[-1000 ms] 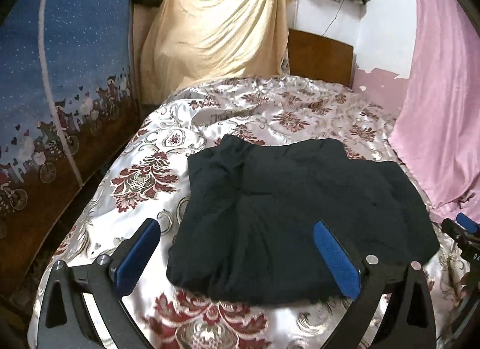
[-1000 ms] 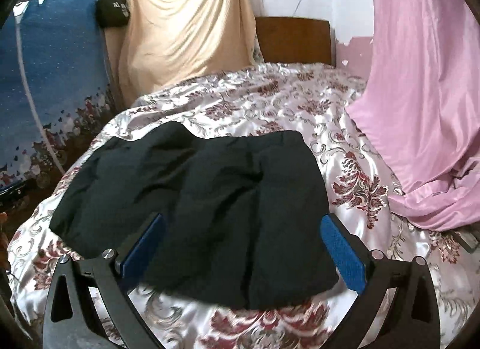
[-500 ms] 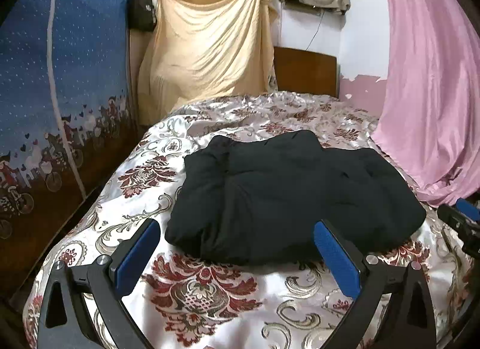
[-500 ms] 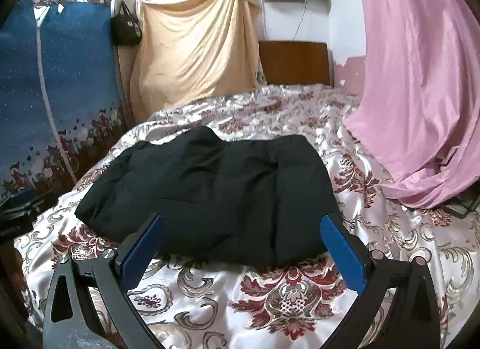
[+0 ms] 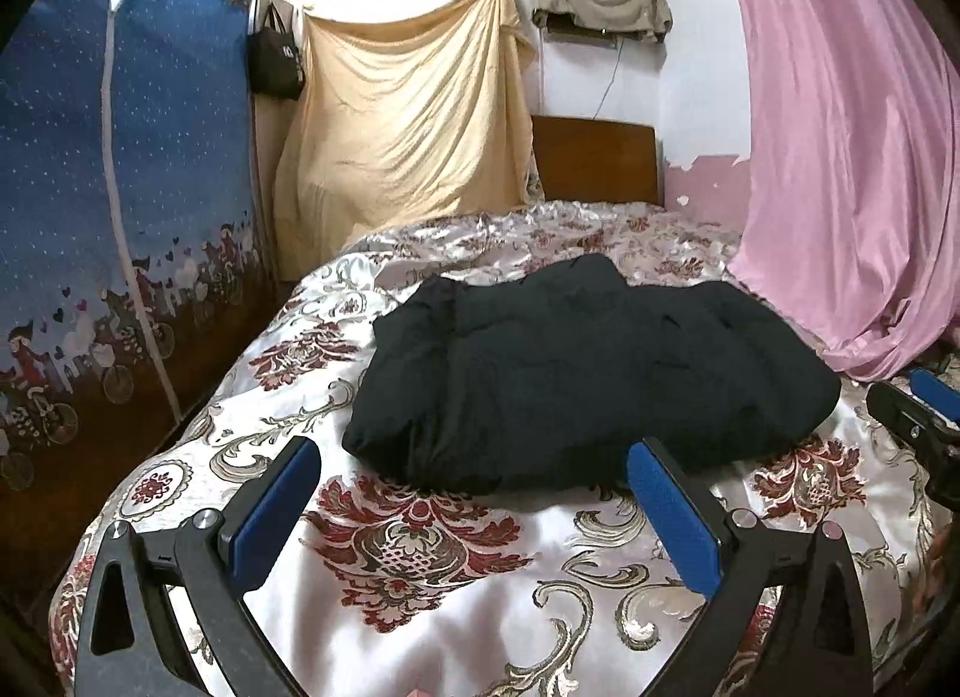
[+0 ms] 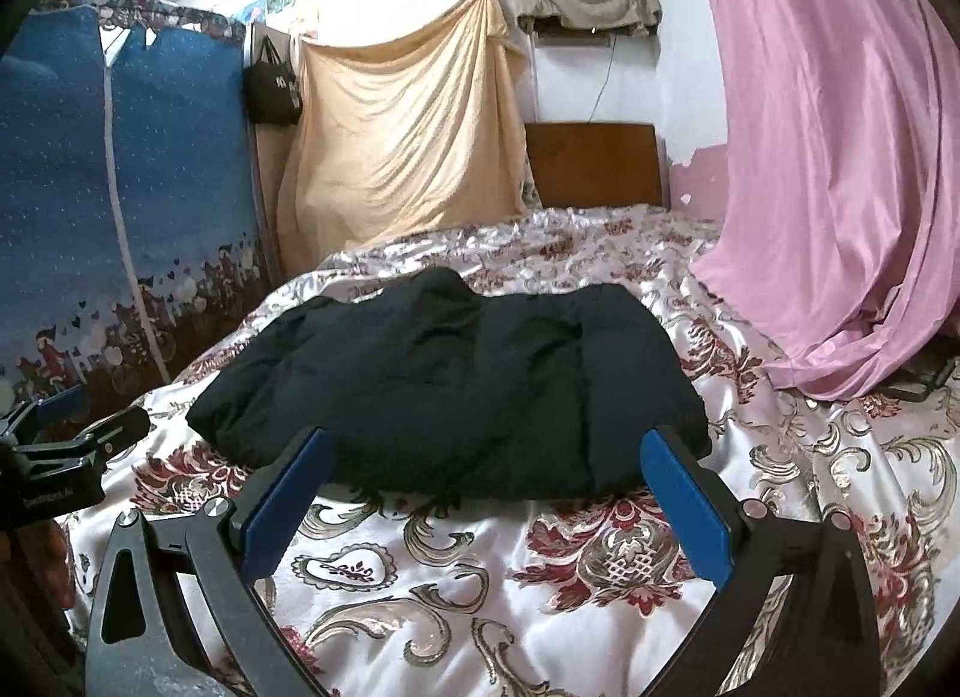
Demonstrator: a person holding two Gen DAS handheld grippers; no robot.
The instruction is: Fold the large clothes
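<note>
**A:** Where is the garment sitting for you right now?

**B:** The bulky black padded garment (image 5: 576, 373) is lying folded into a thick bundle in the middle of the bed, on the shiny cream satin bedspread with red floral medallions (image 5: 420, 541). It is sitting just beyond your fingertips in both wrist views, touching neither tool.

**A:** And your grippers?

**B:** You are holding the left gripper (image 5: 474, 508) with its blue-padded fingers spread wide and gripping nothing. The right gripper (image 6: 489, 493) is showing the same: fingers wide apart, nothing between them, hovering over the bedspread at the bundle's near edge.

**A:** So which step are you in?

**B:** I am judging that the folding itself is looking largely done; the bundle is compact, though its top is lumpy and the left end is bulging. You seem to be pausing between folds, or finishing.

**A:** What is the next move asking of you?

**B:** If another fold is wanted, you are needing a grip on each near corner, deep enough to catch every layer, then lifting both sides together. The pink draped curtain (image 6: 840, 187) is hanging close on the right, so you are wanting to keep clear of it.
</note>
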